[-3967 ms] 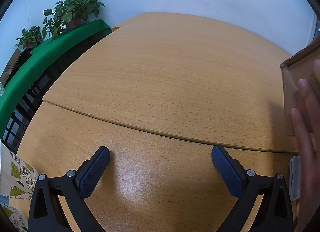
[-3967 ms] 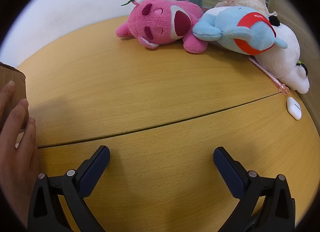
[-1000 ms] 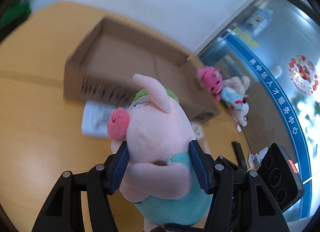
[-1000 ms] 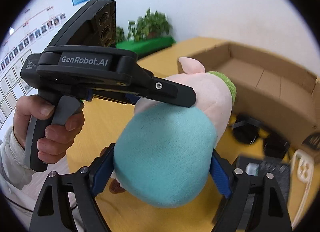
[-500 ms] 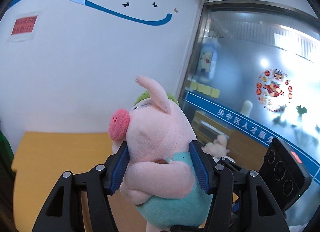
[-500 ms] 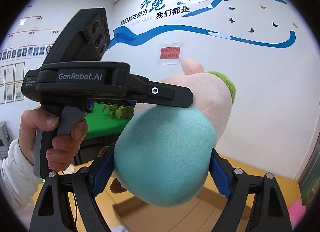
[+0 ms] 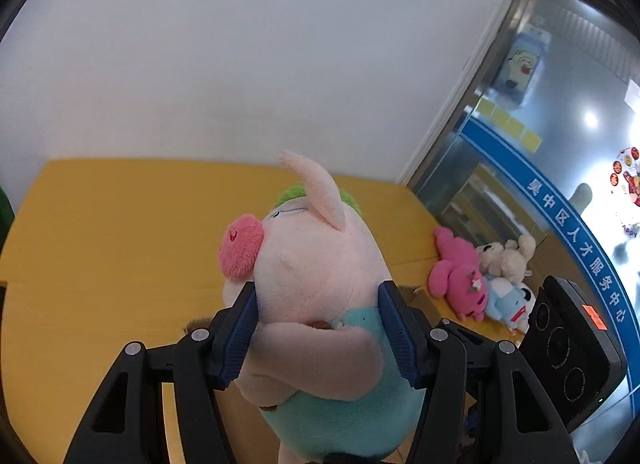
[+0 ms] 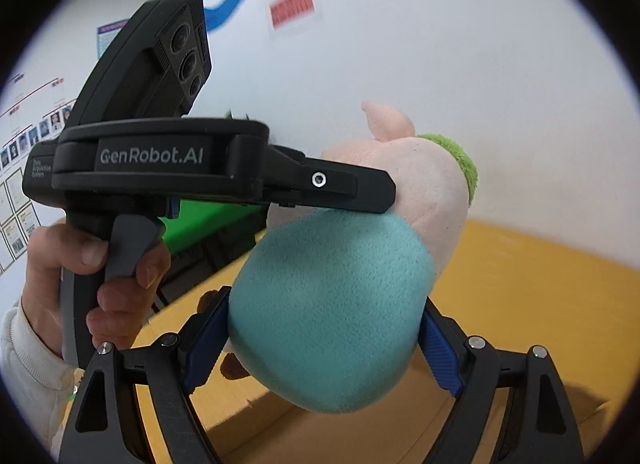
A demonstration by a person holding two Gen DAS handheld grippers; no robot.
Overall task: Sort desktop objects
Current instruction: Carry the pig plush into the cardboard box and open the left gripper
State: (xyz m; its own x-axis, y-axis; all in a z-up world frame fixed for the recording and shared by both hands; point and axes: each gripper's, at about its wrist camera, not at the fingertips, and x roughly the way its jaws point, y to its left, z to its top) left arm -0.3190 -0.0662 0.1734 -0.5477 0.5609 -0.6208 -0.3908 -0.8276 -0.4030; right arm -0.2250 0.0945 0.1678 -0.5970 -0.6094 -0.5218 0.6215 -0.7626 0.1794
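Note:
A pink plush pig (image 7: 316,276) with a red snout, green hair tuft and teal body is held in the air by both grippers. My left gripper (image 7: 318,338) is shut on its neck and upper body. My right gripper (image 8: 320,340) is shut on its teal lower body (image 8: 332,316). In the right wrist view the left gripper's black body (image 8: 160,160) and the hand holding it cross above the pig. A brown cardboard box (image 8: 320,432) lies below the pig, mostly hidden.
The yellow wooden table (image 7: 120,232) spreads below. A pink plush (image 7: 456,276), a beige plush (image 7: 508,256) and a blue-and-white plush (image 7: 508,300) lie at its far right by the glass wall. A green-covered shelf (image 8: 208,216) stands at the left.
Both grippers still clamp the pig. The view has tilted back down: the table, the plush pile and the box edge are in sight again.

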